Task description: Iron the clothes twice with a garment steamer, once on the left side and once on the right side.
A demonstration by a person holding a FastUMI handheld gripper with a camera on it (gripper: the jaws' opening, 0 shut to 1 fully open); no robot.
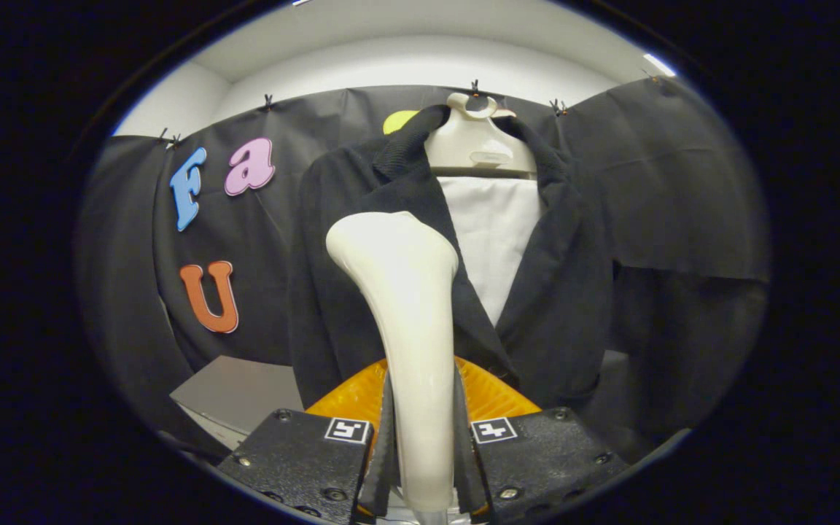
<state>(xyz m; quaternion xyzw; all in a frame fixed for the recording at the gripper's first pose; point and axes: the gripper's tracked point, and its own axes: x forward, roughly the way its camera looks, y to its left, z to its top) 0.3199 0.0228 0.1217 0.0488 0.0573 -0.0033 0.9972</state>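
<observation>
Steamer (398, 292) stands clamped upright between the tongs (421, 445), its head raised against the left front of the dark jacket (558, 292) on its hanger (475, 142), so at least the right-side pass likely remains.

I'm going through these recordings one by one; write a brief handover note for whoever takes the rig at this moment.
Gripper: shut on the garment steamer, both fingers pressing its handle, head up just ahead of them.
Black jacket hangs on a cream hanger against the booth wall, open over a white panel. The steamer head sits in front of the jacket's panel beside the letters; whether it touches the cloth cannot be told.
Done: steamer picked up and brought to the jacket.
Left: from this frame, no pass can be confirmed; plan on both sides.
</observation>
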